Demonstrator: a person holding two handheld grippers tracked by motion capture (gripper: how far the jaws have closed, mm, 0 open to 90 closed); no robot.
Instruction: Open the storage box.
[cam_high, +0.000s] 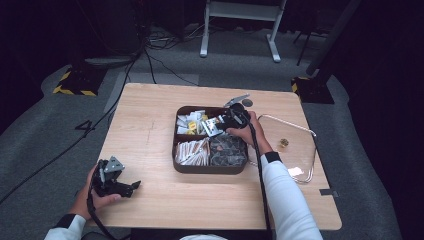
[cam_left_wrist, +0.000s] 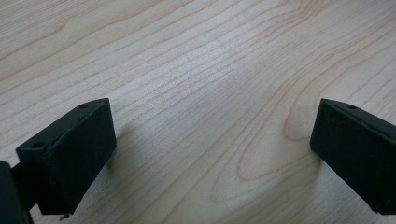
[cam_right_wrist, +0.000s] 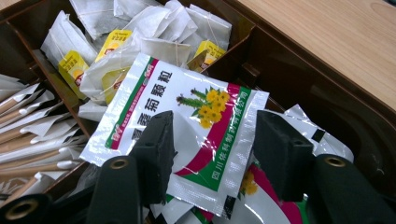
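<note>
A brown divided tray (cam_high: 210, 169) sits mid-table. Its back right compartment holds shiny sachets, and on top lies a white sachet (cam_right_wrist: 154, 93) with green and red stripes and yellow flowers. My right gripper (cam_right_wrist: 212, 140) (cam_high: 220, 124) hovers over that compartment, jaws part open, straddling the flat sachet without pinching it. White tea bags (cam_right_wrist: 140, 32) with yellow tags fill the compartment beyond. My left gripper (cam_high: 131, 188) (cam_left_wrist: 210, 154) rests on the bare wood at the near left, open with nothing between its jaws.
Paper stick packets (cam_high: 192, 151) and dark pods (cam_high: 227, 150) fill the tray's two near compartments. A clear lid (cam_high: 305, 150) lies right of the tray, with a small gold item (cam_high: 283, 143) and a white scrap (cam_high: 296, 171) on it. Bare tabletop stretches left of the tray.
</note>
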